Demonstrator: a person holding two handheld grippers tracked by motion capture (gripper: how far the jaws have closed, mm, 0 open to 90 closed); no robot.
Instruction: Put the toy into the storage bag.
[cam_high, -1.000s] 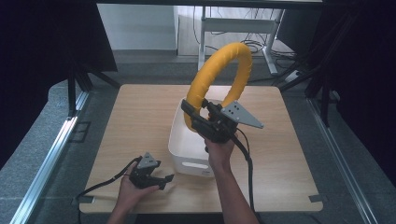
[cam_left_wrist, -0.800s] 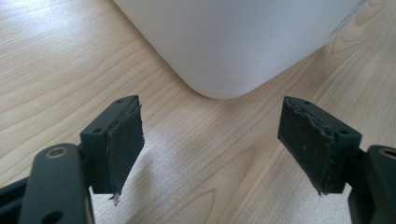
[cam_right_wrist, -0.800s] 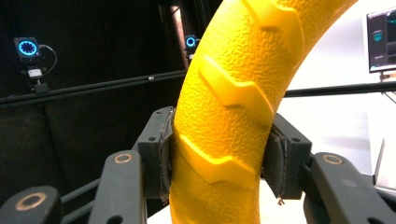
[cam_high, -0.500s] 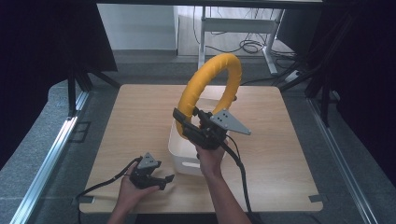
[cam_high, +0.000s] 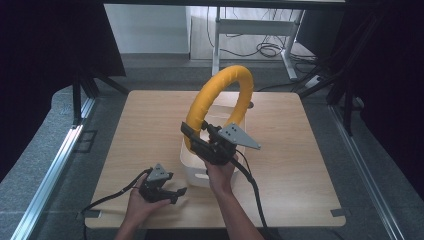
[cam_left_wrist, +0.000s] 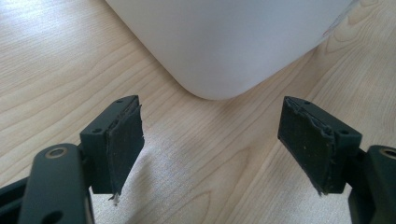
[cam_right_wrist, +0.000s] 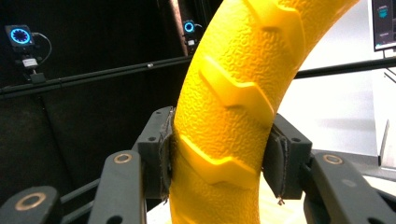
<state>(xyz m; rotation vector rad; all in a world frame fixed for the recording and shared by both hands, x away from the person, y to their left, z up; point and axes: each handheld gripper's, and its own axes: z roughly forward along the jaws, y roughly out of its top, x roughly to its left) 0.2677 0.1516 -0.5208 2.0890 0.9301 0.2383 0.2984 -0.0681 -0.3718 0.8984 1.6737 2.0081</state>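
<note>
Right gripper (cam_high: 200, 145): clamped on the yellow ring (cam_high: 220, 100), w/ the pads biting one short section of its lower left arc. The right gripper view shows both pads (cam_right_wrist: 164, 149) pressed flat against the ribbed, textured surface. The ring stands upright in the air above the white bin (cam_high: 192, 167) at table centre — most of its mass sits above and to the right of the grip point.

Left gripper (cam_high: 167, 194): jaws spread wide, holding nothing, resting low on the table (cam_high: 300, 150) near the front edge, just left of the bin. In the left gripper view a rounded bin corner (cam_left_wrist: 219, 70) lies just ahead of the pads.

Hazards from here, as judged:
- Pivot. One grip point off the ring's centre — a quick wrist turn may let it swing or rotate betw. the pads. Keep moves slow.
- Slip. Ribs are raised; if a pad rides onto a rib edge, hold weakens. Don't relax the squeeze mid-air.
- Bin strike. Lowering the ring tilted may catch the rim and shove or tip the bin. You can brace the bin w/ the left gripper.
- Cable. Right cable (cam_high: 255, 192) trails near the bin's right side; watch for snags.
</note>
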